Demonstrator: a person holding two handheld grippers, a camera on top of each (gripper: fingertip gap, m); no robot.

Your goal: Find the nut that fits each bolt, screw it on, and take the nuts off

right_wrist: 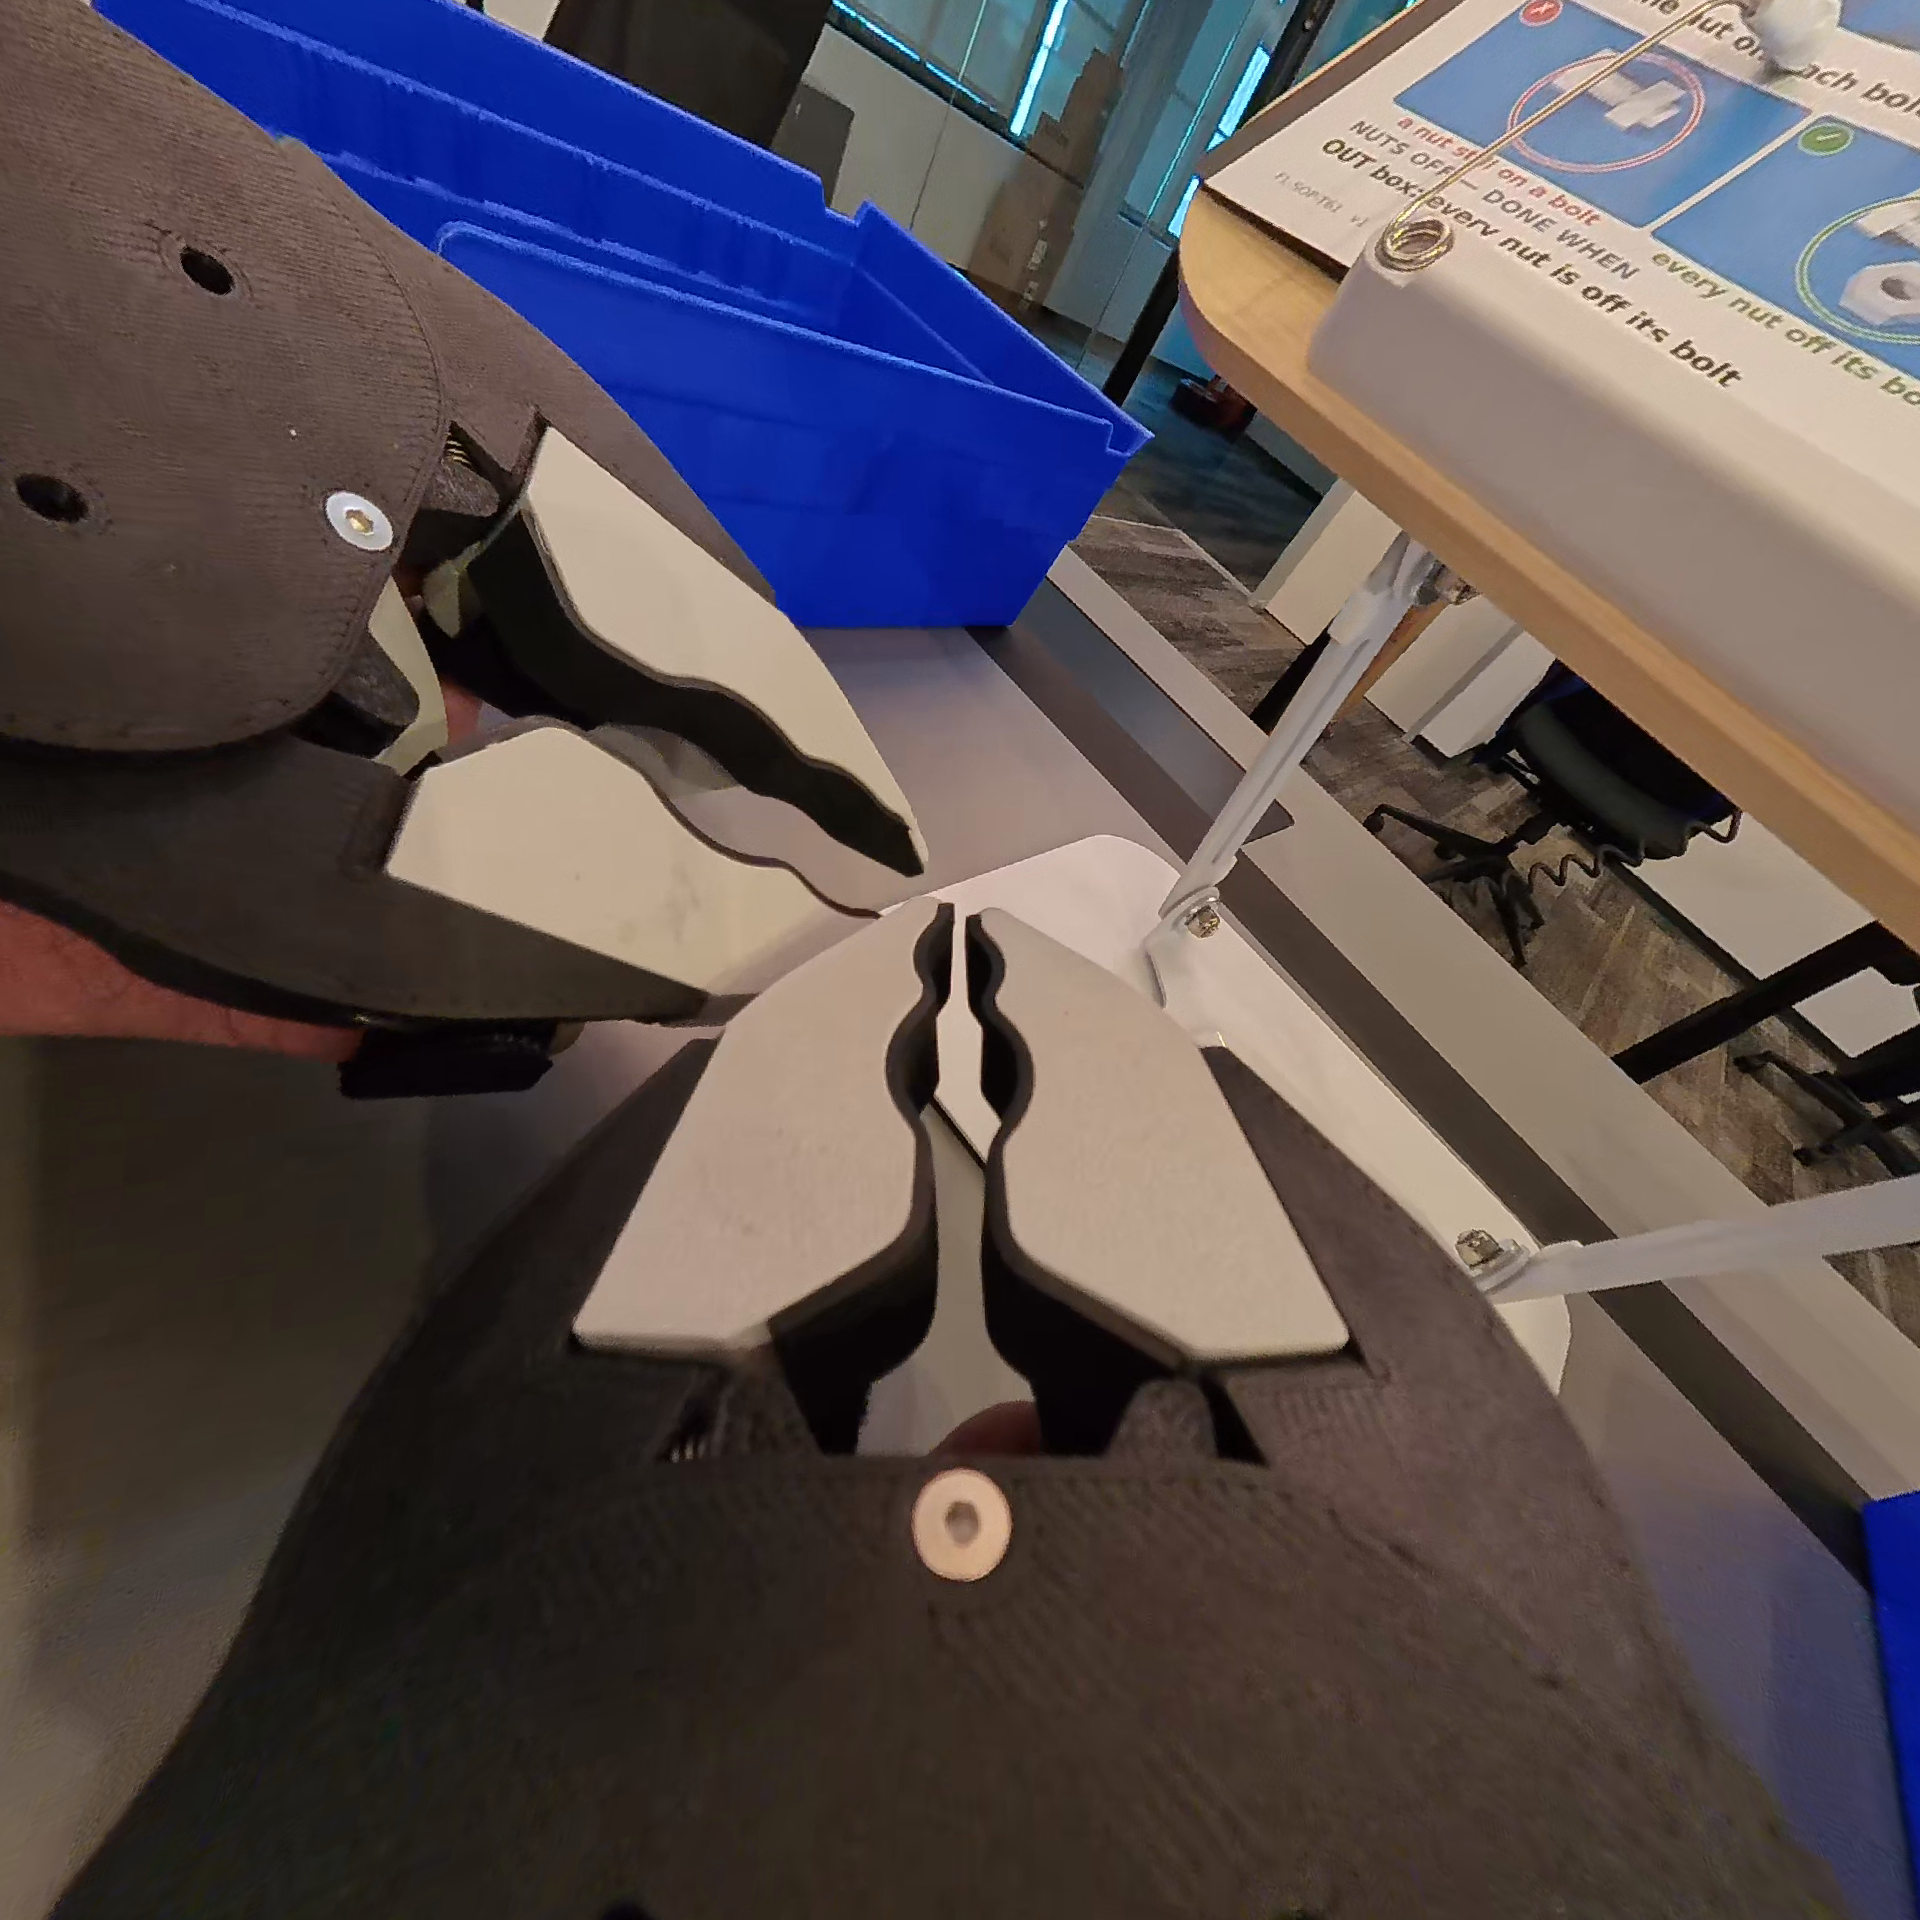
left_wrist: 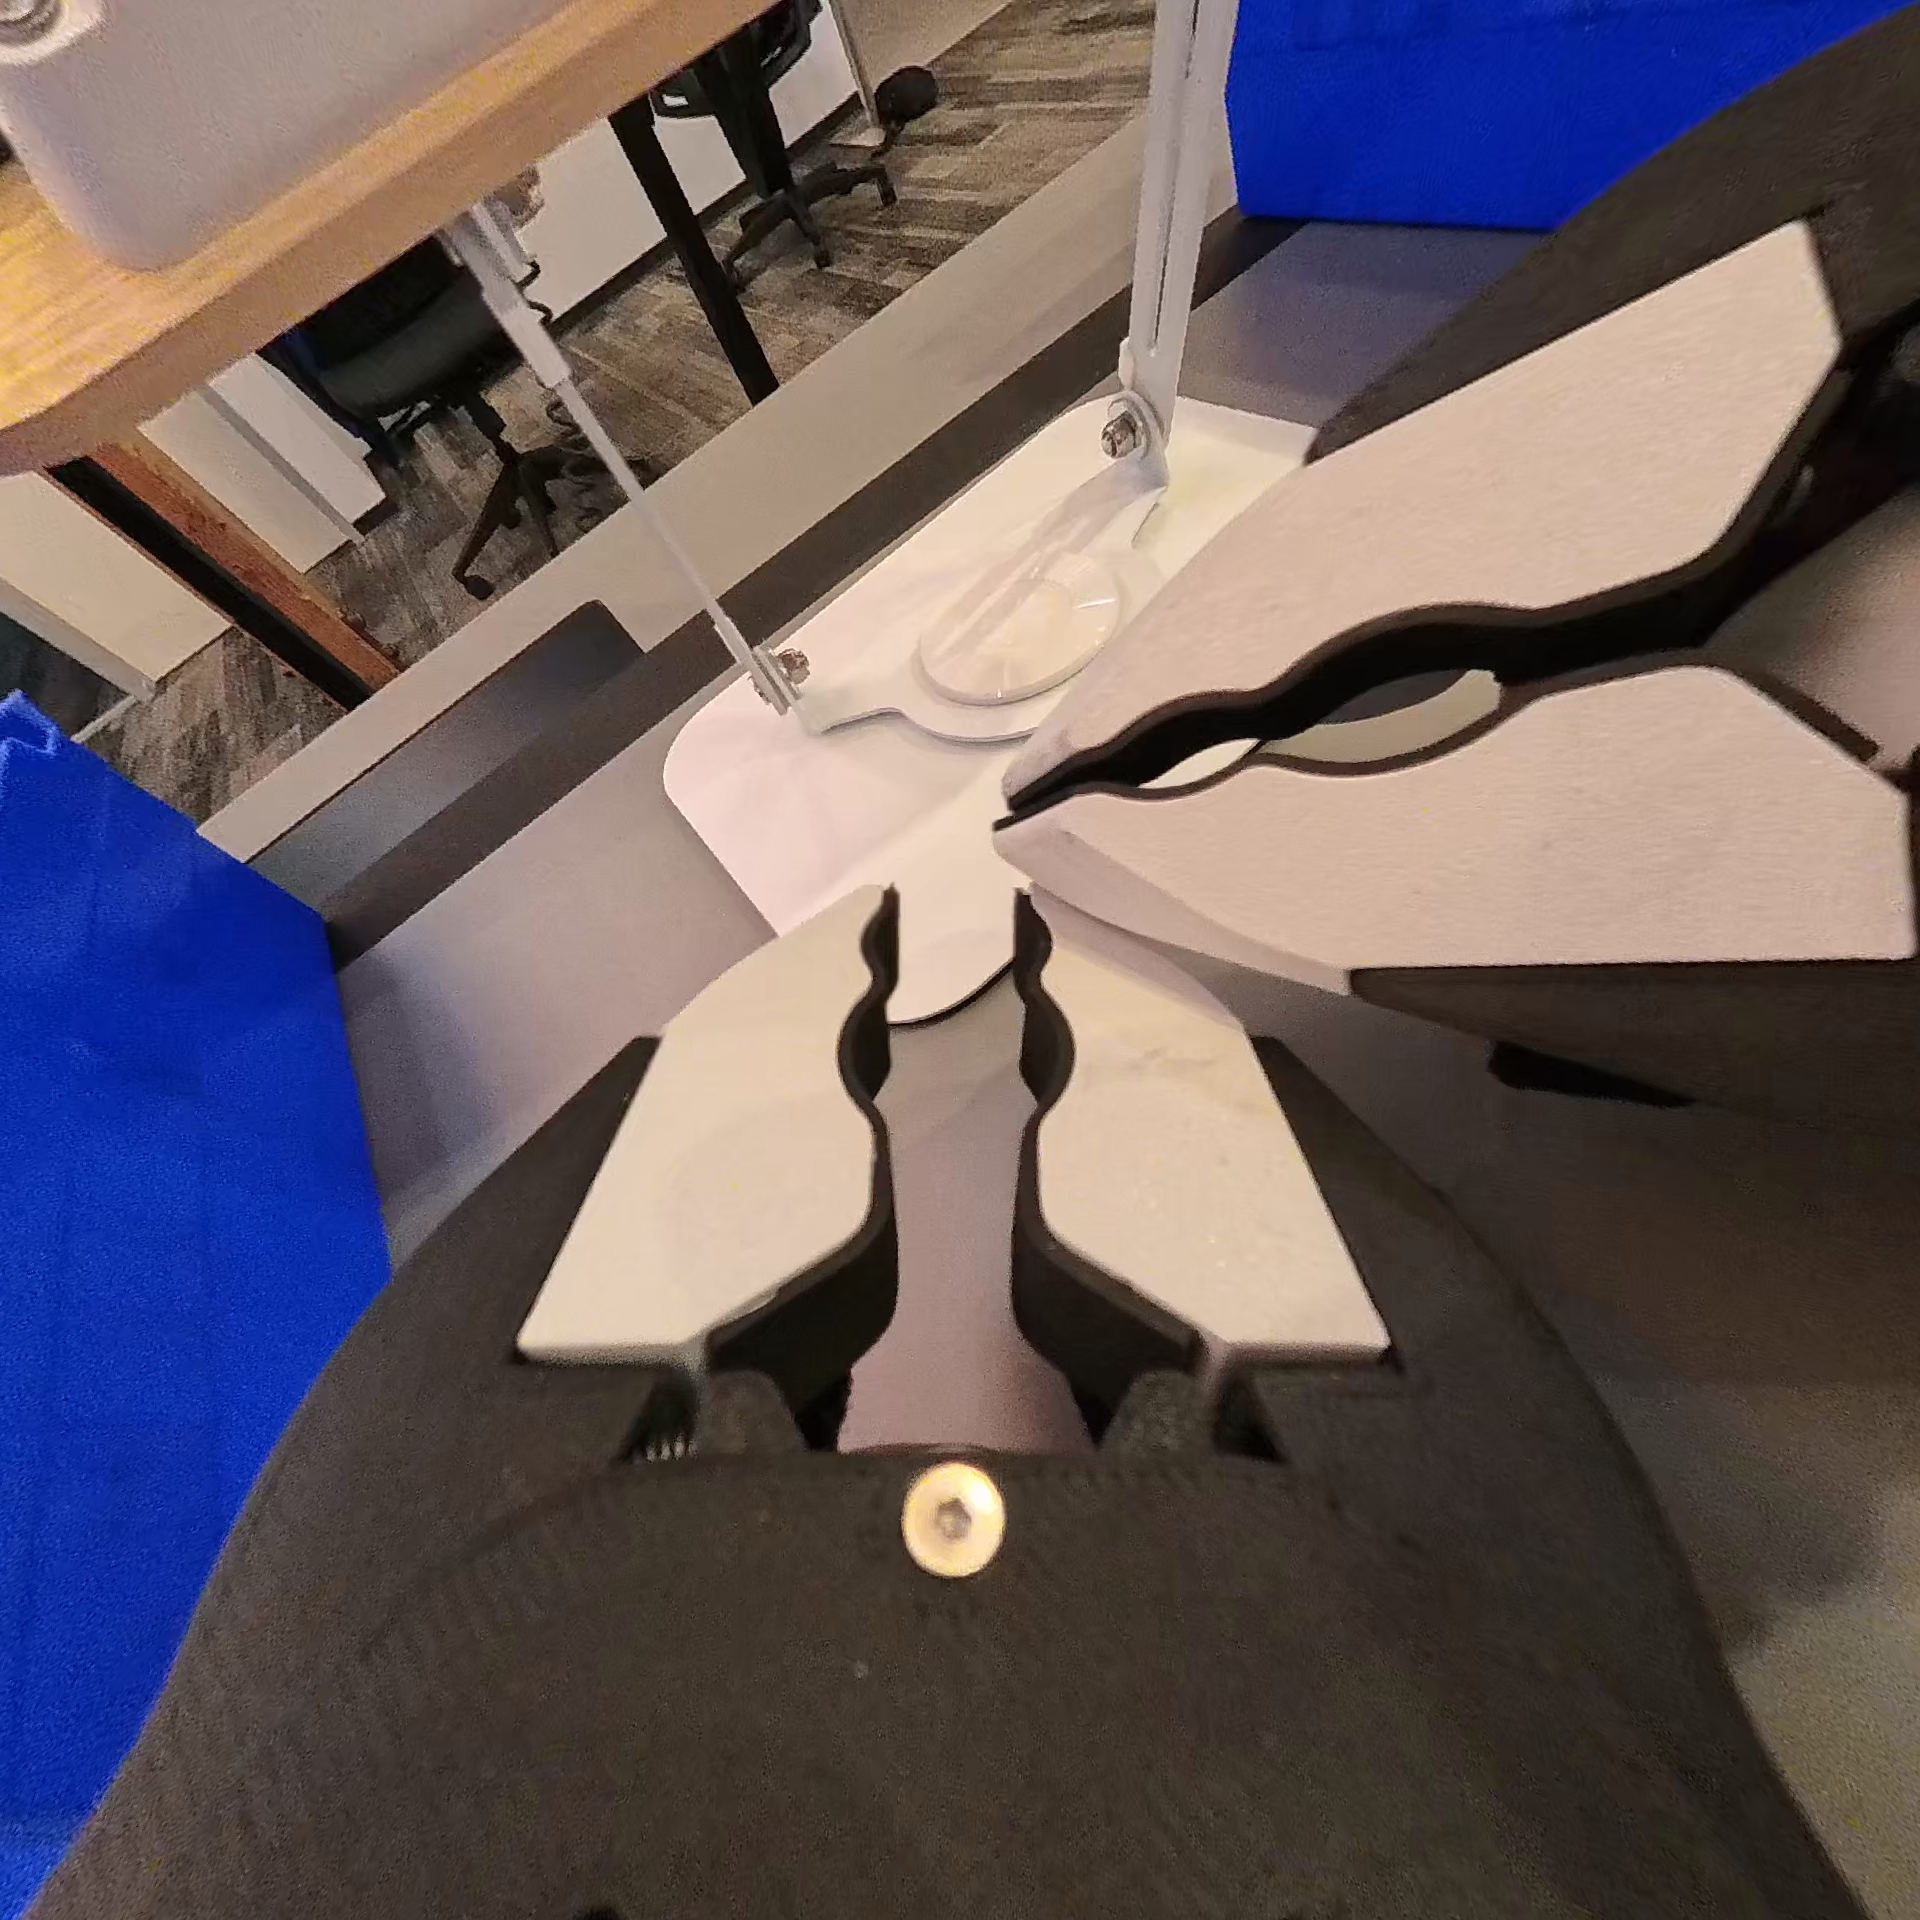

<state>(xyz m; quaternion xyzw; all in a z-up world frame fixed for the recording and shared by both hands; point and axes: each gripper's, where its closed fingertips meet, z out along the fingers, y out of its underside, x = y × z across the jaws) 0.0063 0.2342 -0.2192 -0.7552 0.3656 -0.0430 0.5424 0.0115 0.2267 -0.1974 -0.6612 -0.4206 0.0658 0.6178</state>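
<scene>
No loose nut or bolt shows in either view. My left gripper (left_wrist: 954, 899) is open, and only the white stand base (left_wrist: 831, 810) and the grey table (left_wrist: 499, 935) show through the gap between its pads. It also shows in the right wrist view (right_wrist: 894, 888), with its tips apart. My right gripper (right_wrist: 961, 916) is shut, with only a thin slit between its pads and nothing visible in it. In the left wrist view the right gripper (left_wrist: 1008, 816) comes in from the right, its tips together just beyond my left fingertips. Both grippers hover over the near corner of the base (right_wrist: 1101, 894).
Thin white struts (left_wrist: 1164, 260) bolted to the base carry a wooden shelf (right_wrist: 1507, 540) with a white box (right_wrist: 1558, 436) and a printed sheet (right_wrist: 1714, 156). A clear round disc (left_wrist: 1023, 644) lies on the base. Blue bins (right_wrist: 779, 416) (left_wrist: 156, 1039) (left_wrist: 1507, 104) flank it. A hand (right_wrist: 156, 997) holds the left gripper.
</scene>
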